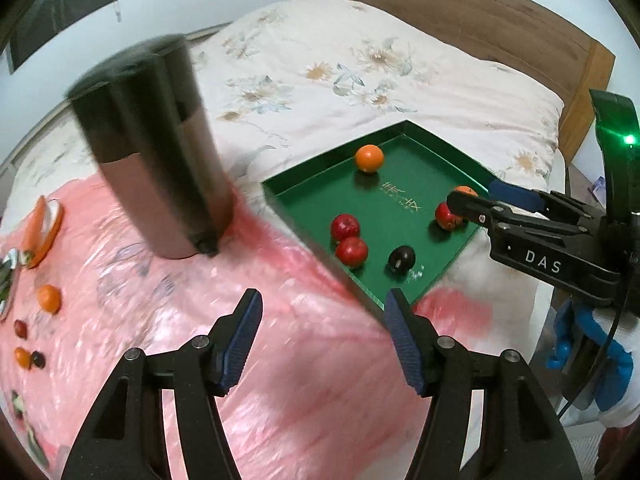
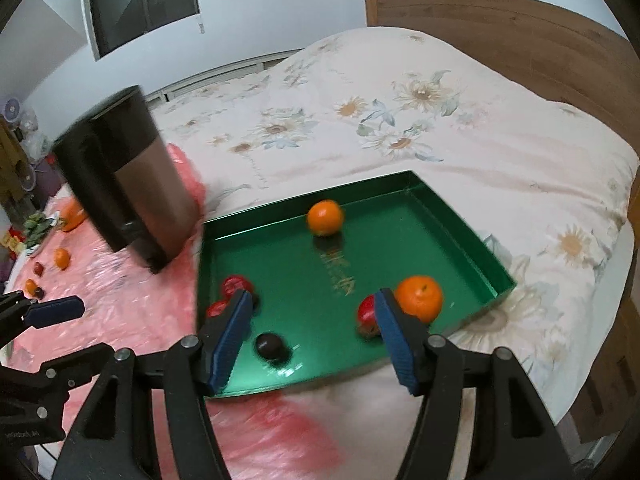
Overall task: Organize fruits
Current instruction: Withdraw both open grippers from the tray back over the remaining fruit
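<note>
A green tray (image 1: 400, 224) (image 2: 460, 232) lies on the bed and holds two oranges (image 1: 369, 158) (image 2: 419, 297), red fruits (image 1: 345, 227) (image 2: 366, 312) and a dark plum (image 1: 402, 260) (image 2: 270, 346). My left gripper (image 1: 322, 338) is open and empty above the pink sheet (image 1: 240, 320), near the tray's front corner. My right gripper (image 2: 312, 336) is open and empty over the tray's near edge; it also shows in the left wrist view (image 1: 476, 196) at the tray's right side. Loose fruits lie on the pink sheet at the left: an orange (image 1: 49, 298) (image 2: 61, 258) and small ones (image 1: 22, 356).
A tall black and brown cylinder container (image 1: 160, 152) (image 2: 128, 184) stands on the pink sheet left of the tray. A floral quilt (image 1: 360, 60) covers the bed, with a wooden headboard (image 2: 520, 40) behind. An orange-rimmed item (image 1: 44, 224) lies at the far left.
</note>
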Tool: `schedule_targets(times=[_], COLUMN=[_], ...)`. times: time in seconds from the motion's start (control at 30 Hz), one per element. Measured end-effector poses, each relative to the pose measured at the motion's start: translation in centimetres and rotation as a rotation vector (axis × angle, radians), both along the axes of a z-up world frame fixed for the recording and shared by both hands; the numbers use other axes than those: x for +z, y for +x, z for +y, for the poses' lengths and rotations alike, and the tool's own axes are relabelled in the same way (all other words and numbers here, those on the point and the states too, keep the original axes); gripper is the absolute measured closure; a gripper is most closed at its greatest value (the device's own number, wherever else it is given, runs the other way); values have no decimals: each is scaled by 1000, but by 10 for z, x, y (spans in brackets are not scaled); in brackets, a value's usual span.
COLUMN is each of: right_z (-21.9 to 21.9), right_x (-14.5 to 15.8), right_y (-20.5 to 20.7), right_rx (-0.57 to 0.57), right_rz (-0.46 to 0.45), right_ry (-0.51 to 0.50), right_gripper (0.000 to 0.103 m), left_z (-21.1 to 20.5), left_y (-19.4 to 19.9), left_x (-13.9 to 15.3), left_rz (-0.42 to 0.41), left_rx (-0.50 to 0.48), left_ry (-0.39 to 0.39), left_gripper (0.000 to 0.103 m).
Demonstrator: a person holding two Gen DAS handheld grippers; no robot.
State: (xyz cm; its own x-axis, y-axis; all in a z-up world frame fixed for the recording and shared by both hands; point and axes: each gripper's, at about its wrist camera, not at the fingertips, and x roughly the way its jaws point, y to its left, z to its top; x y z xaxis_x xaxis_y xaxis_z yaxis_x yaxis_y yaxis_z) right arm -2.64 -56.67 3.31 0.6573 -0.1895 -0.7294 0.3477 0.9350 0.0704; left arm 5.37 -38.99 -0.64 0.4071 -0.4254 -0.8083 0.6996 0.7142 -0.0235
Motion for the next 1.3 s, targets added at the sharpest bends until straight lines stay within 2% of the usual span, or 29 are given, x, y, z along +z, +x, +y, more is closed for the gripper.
schedule_targets(times=[0.27, 0.5, 0.93, 1.3], right_z=[56, 100, 170, 227], right_x=[21, 28, 17, 29], right_y=[-25, -43, -63, -62], right_rx=[72, 109, 183, 289], right_rz=[-35, -40, -28, -50], right_ry=[6, 9, -2, -11], right_gripper=[13, 13, 13, 13], left_z=[60, 112, 199, 270], left_y=[-28, -47, -69, -76], left_x=[29, 41, 31, 25], left_rz=[-60, -99, -104, -128], left_rx=[61, 126, 266, 367], left_ry=[-37, -58, -97, -122], left_gripper=[45, 45, 45, 45])
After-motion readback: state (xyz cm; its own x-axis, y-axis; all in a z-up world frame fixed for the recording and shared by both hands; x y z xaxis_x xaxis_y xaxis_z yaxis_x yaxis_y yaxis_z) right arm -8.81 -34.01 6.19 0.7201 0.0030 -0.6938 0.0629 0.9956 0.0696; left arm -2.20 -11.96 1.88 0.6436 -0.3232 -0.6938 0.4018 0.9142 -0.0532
